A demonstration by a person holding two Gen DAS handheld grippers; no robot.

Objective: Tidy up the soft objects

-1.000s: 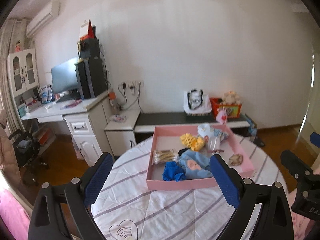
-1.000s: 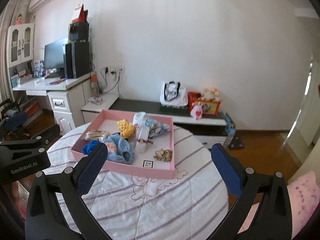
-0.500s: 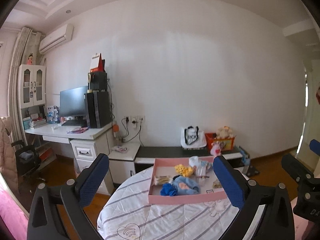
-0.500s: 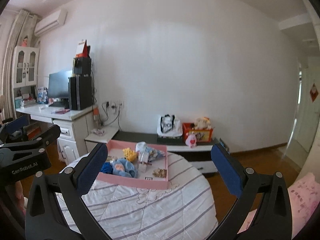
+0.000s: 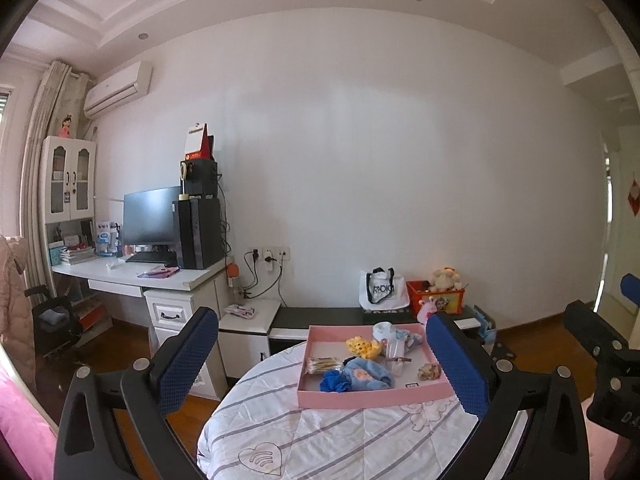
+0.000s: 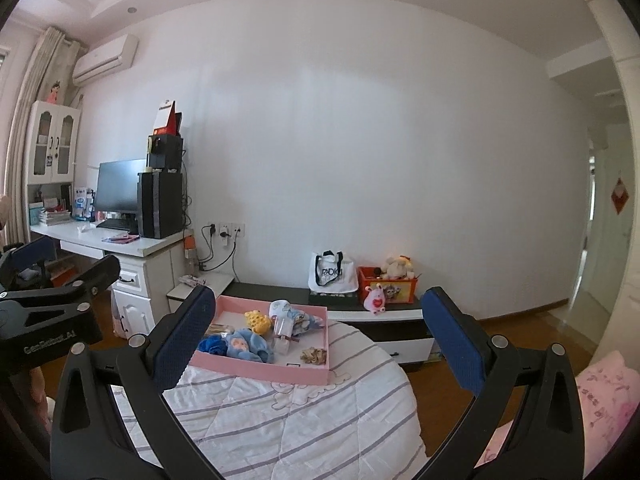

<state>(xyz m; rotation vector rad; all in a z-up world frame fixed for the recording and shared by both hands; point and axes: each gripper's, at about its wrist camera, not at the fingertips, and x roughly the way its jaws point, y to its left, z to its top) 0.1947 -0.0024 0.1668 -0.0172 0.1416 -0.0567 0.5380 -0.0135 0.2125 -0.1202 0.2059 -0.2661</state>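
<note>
Soft objects — blue plush doll [image 5: 366, 374], yellow knit piece [image 5: 362, 347], blue cloth [image 5: 335, 381], printed pouch [image 5: 394, 334] — lie heaped in the pink tray [image 5: 360, 398] on the quilted round table [image 5: 320, 440]. Left gripper [image 5: 332, 364] and right gripper [image 6: 320, 340] both stand wide, empty; best brought down over one item singly, clear of the tray wall. Against the earlier frame, both views sit farther back and higher; tray contents unchanged.

Both grippers pulled back and tipped up: shallow pink cardboard tray [image 5: 368, 398] of soft toys now farther off toward 12 o'clock, ceiling in view. Left gripper [image 5: 324, 360] jaws slightly wider, nothing between.
</note>
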